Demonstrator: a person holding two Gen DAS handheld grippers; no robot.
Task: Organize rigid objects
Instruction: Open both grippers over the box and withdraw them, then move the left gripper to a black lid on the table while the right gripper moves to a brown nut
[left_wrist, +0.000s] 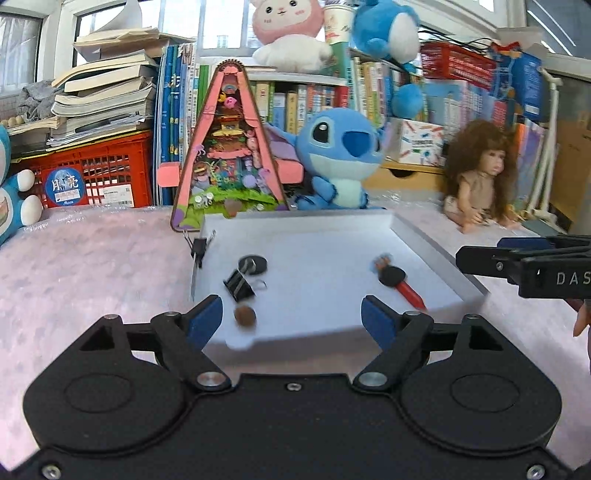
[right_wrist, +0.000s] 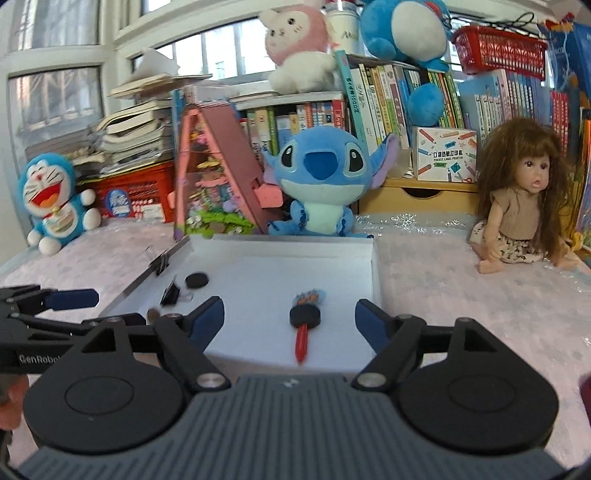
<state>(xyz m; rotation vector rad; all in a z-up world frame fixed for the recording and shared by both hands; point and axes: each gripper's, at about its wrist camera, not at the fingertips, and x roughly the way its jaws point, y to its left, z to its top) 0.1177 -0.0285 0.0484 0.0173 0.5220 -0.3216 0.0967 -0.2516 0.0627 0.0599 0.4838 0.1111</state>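
Left wrist: left gripper (left_wrist: 291, 314) wide, nothing between its pads. White tray (left_wrist: 436, 243) holds a binder clip (left_wrist: 239, 284), black disc (left_wrist: 253, 265), brown nut (left_wrist: 245, 315) and red pen (left_wrist: 400, 284).

Right wrist: right gripper (right_wrist: 290, 317) wide, empty, pen (right_wrist: 304, 328) lying in the tray (right_wrist: 373, 266) ahead of it.

The right gripper (right_wrist: 289, 317) gapes empty over a white tray (right_wrist: 375, 273) holding a red-handled brush (right_wrist: 303, 328).
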